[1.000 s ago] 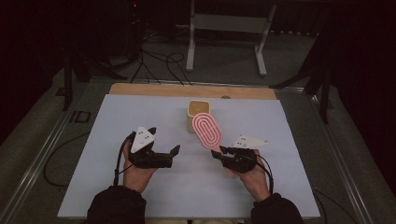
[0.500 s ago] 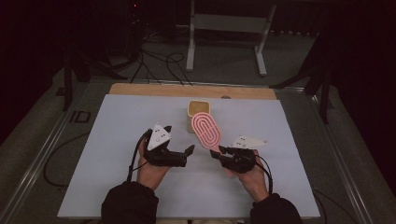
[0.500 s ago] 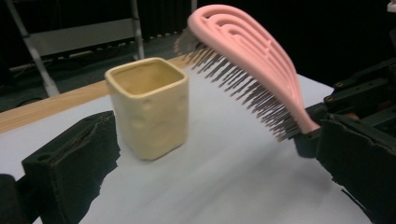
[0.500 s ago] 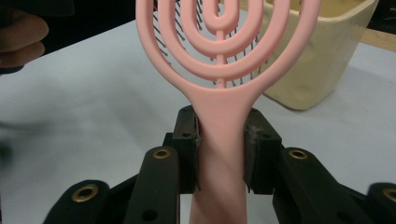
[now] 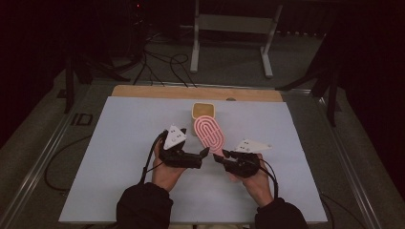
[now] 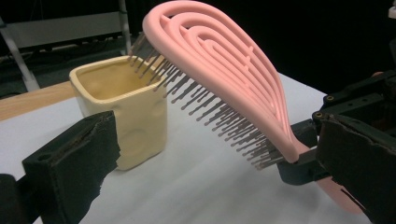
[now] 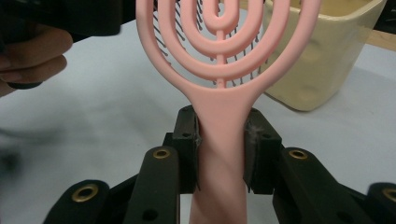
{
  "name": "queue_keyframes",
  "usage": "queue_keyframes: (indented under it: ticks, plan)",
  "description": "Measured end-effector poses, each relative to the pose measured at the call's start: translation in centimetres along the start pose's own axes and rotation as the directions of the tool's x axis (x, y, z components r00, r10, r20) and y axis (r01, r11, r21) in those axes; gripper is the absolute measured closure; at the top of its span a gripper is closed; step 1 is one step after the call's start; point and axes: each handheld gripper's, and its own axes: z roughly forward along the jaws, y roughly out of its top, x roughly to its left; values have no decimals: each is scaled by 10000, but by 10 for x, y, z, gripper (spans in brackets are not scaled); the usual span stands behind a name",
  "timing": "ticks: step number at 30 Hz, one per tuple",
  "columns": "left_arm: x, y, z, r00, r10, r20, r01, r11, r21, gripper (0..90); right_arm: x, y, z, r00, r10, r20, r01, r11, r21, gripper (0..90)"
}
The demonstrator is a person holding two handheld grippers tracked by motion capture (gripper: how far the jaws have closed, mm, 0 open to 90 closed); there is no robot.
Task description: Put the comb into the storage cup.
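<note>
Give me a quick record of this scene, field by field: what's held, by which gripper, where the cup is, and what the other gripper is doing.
held item: pink hairbrush, bristles facing down
holder: right gripper, jaws clamped on its handle
brush pose: raised off the table, head tilted up toward the cup
cup: yellow cup, upright on the white table, beside the brush head
other gripper: left gripper, jaws open, empty, beside the brush

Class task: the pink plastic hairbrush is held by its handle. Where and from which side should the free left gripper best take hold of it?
Probably the pink plastic hairbrush at the bare rims of its oval head, coming from the left gripper side. The right gripper clamps the handle, bristles cover the underside, and the yellow ceramic cup stands beyond the tip.
</note>
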Motion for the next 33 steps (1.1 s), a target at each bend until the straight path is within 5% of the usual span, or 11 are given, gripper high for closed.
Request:
queue_keyframes:
  ticks: [18,29,33]
  plan:
    - [-9,2,22,9947,-901,496,893,9959,174,43,7,0,5,9996,-32,-277,30,10000,-47,701]
    - [-12,7,24,9860,-1603,453,1599,9871,109,339,7,0,4,9995,47,-302,-54,9997,-234,701]
    - [-7,6,25,9748,-2101,745,2107,9775,-8,409,6,0,4,9988,227,-432,-237,9995,-231,702]
